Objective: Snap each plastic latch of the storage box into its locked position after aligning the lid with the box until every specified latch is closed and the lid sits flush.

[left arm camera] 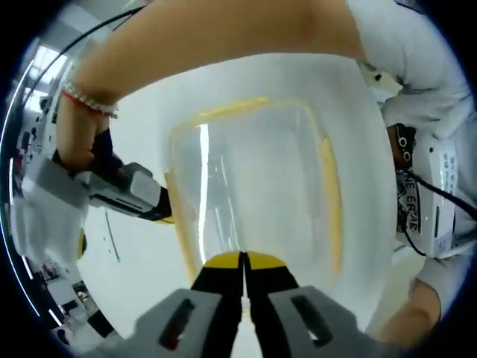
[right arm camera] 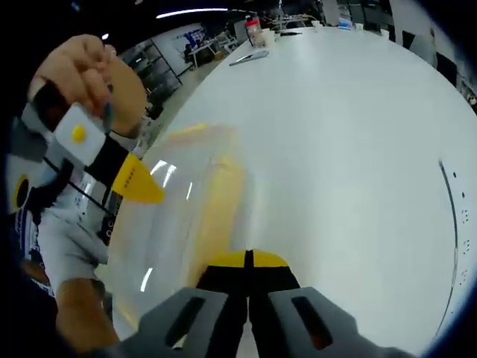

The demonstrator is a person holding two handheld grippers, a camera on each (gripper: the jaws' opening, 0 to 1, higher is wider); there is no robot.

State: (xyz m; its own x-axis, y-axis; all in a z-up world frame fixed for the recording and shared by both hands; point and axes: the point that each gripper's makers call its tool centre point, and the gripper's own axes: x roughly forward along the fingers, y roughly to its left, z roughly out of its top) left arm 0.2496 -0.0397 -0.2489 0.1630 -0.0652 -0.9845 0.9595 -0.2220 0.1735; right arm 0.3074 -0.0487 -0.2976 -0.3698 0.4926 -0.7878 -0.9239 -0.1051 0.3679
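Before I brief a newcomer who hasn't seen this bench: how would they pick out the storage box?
On the wide white table, look just ahead of the two shut claws. The storage box is the clear plastic tub with a see-through lid, sitting between them. Its yellow strips along the edges set it apart from the bare white tabletop.

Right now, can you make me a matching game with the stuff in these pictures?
Things:
1. lid
2. table
3. bracelet
4. left gripper

Descriptions:
A. white and wide
B. red and white, on a wrist
C. clear with yellow edges
D. yellow tips, jaws together

Pairs: 1-C, 2-A, 3-B, 4-D
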